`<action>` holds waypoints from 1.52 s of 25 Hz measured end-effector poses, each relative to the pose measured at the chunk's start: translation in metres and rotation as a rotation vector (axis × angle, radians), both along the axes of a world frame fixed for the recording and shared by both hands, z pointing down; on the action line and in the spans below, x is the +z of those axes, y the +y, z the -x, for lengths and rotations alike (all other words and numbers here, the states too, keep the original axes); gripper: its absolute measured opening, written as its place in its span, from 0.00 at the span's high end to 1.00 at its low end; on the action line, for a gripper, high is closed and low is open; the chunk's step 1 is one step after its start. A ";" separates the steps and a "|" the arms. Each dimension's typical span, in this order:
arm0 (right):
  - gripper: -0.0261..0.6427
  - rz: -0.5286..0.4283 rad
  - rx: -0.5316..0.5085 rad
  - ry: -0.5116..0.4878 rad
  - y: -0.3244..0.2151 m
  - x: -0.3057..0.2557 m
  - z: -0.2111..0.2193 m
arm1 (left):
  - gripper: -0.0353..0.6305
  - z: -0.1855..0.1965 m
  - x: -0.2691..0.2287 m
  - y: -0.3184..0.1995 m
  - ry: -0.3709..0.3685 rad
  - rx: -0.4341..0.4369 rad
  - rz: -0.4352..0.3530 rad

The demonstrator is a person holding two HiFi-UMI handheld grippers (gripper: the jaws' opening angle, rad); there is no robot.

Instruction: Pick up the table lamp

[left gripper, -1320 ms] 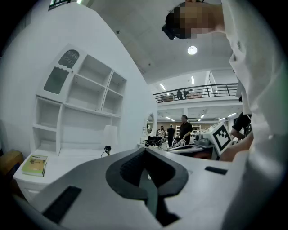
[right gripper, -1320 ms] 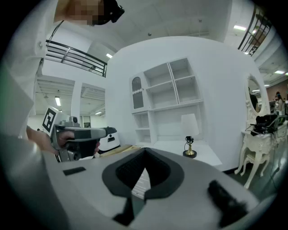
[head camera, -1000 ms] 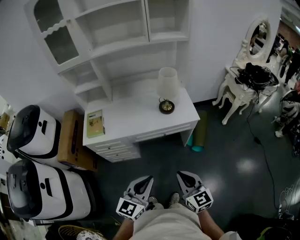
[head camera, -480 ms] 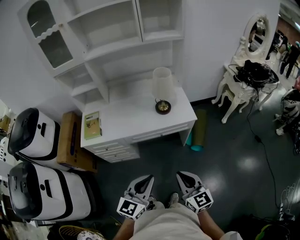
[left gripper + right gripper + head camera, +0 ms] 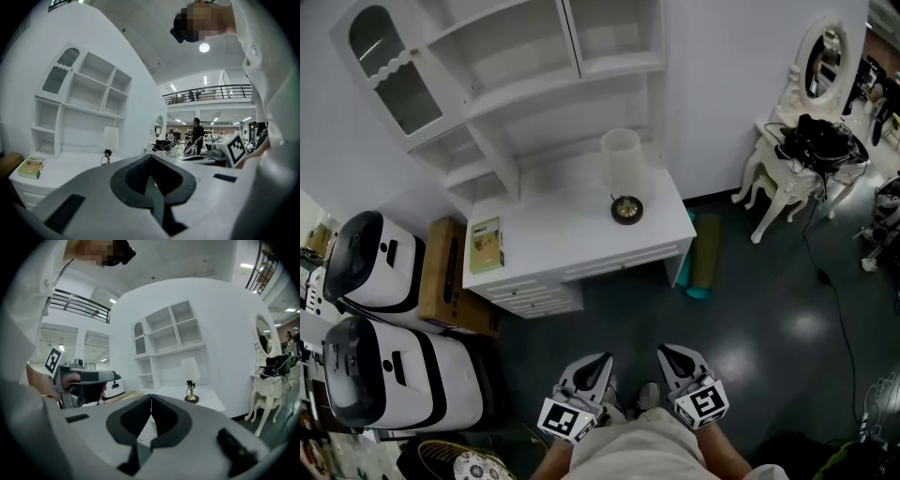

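Note:
The table lamp (image 5: 623,175) has a white shade and a round brass foot; it stands upright at the right end of the white desk (image 5: 553,244). It shows small in the left gripper view (image 5: 109,143) and in the right gripper view (image 5: 190,379). My left gripper (image 5: 602,361) and right gripper (image 5: 663,353) hang low by my body, well short of the desk and apart from the lamp. Both are shut with nothing between their jaws. The left gripper's tips (image 5: 151,157) and the right gripper's tips (image 5: 151,396) meet.
A green book (image 5: 487,246) lies at the desk's left end. White shelves (image 5: 525,84) rise behind. Two black-and-white machines (image 5: 384,328) and a cardboard box (image 5: 450,281) stand left. A rolled green mat (image 5: 705,267) lies right of the desk; a white vanity table (image 5: 797,178) stands farther right.
The view has shifted: the desk and lamp sit slightly higher and closer in the frame. Both grippers stay shut at the same place by my body.

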State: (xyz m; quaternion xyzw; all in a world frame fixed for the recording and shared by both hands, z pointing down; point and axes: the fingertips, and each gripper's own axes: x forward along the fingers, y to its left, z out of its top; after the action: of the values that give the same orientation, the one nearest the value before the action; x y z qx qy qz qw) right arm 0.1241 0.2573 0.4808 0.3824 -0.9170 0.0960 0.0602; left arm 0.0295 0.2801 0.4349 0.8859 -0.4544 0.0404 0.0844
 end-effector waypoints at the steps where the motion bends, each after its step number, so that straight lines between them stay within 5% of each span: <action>1: 0.94 0.004 0.002 -0.001 -0.001 0.002 -0.002 | 0.93 -0.001 0.001 0.001 -0.004 0.000 0.004; 15: 0.94 0.002 0.030 -0.037 -0.037 -0.002 0.028 | 0.93 0.026 0.005 -0.038 -0.012 0.026 0.001; 38: 0.94 0.002 0.101 0.016 -0.108 -0.013 0.149 | 0.93 0.143 0.020 -0.112 0.043 0.127 0.025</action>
State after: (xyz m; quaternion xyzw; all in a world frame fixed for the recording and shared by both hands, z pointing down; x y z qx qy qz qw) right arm -0.0246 0.1497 0.4679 0.4289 -0.8960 0.0967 0.0628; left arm -0.1135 0.1679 0.4553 0.9125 -0.3947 0.0324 0.1026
